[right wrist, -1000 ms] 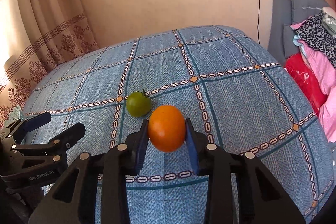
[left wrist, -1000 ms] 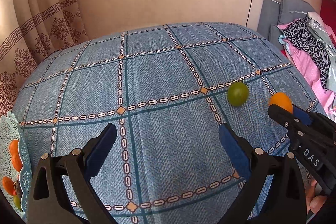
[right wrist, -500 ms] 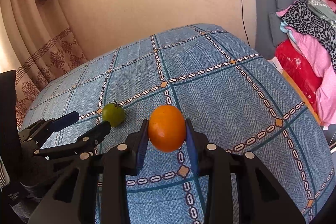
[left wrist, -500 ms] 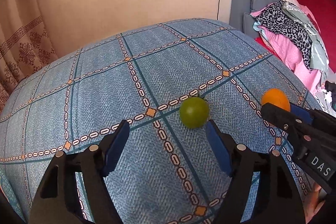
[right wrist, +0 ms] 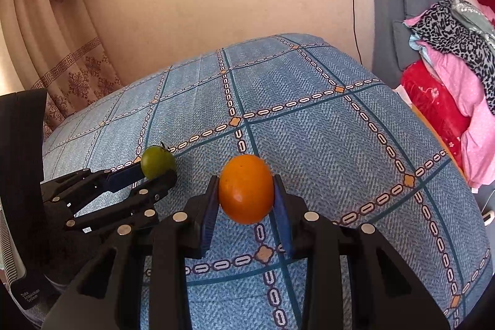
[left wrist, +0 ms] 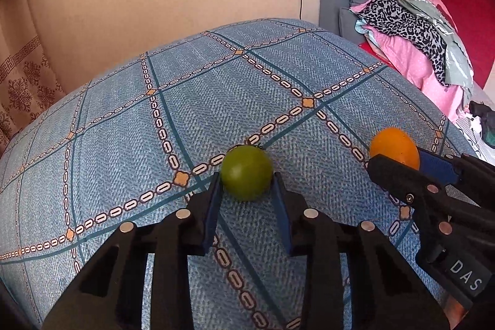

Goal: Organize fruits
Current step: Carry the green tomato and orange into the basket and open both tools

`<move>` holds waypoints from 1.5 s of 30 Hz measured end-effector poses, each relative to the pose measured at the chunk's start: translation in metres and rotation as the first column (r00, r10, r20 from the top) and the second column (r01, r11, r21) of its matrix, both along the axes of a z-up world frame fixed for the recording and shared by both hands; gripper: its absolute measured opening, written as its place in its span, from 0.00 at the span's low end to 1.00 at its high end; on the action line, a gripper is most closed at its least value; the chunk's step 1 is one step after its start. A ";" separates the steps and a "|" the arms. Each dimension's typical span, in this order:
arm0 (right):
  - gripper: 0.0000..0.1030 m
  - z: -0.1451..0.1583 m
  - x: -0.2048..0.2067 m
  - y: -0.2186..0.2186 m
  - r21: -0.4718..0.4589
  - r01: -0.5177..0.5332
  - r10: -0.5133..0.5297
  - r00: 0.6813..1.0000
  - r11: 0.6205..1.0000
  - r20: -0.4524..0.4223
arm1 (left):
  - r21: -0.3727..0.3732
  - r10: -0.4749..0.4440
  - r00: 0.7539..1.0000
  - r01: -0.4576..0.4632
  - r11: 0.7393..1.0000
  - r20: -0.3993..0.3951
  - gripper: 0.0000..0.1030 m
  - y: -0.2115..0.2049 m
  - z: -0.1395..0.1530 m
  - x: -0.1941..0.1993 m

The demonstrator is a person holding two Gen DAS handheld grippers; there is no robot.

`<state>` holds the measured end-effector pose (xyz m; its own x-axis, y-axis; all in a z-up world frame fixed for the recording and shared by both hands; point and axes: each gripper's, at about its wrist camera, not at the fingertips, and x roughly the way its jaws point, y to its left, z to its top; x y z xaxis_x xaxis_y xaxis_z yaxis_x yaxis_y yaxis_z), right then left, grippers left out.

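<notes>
Status at this moment: both of my grippers carry fruit over the blue patterned bed [left wrist: 130, 144].

1. Left gripper [left wrist: 247, 194]: its jaws stand on either side of the green tomato [left wrist: 246, 172], blue pads against its flanks. I judge them clamped on it, though I cannot tell whether the tomato rests on the cover or is already lifted clear.
2. Right gripper [right wrist: 246, 197]: its jaws are clamped on the orange [right wrist: 246, 188], which hangs above the cover, not on it.

Key relation: each fruit sits directly ahead of its own jaws, centred between the pads, so no further alignment is needed. Both fruits are nearly round and show no long axis to favour; the tomato's stem points toward the far side. The two grippers are side by side, the right one just to the right of the left, near but not touching.

Count: one green tomato, one orange, two grippers. No other loose fruit is visible on the bed. No bowl or basket shows in either view.

Surroundings: a heap of clothes [left wrist: 414, 30] lies at the far right, and a curtain [right wrist: 62, 61] hangs at the far left.

Next move, in my judgement: lift both fruits and carry them to the collecting place, which is out of view.
</notes>
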<state>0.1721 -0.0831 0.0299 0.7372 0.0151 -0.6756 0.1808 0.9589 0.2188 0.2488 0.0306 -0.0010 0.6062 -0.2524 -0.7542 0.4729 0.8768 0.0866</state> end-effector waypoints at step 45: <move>0.33 0.047 -0.046 0.089 -0.100 -0.202 0.215 0.968 0.974 0.131 | -0.072 0.349 0.919 -0.341 0.937 0.183 0.32 0.136 0.079 -0.131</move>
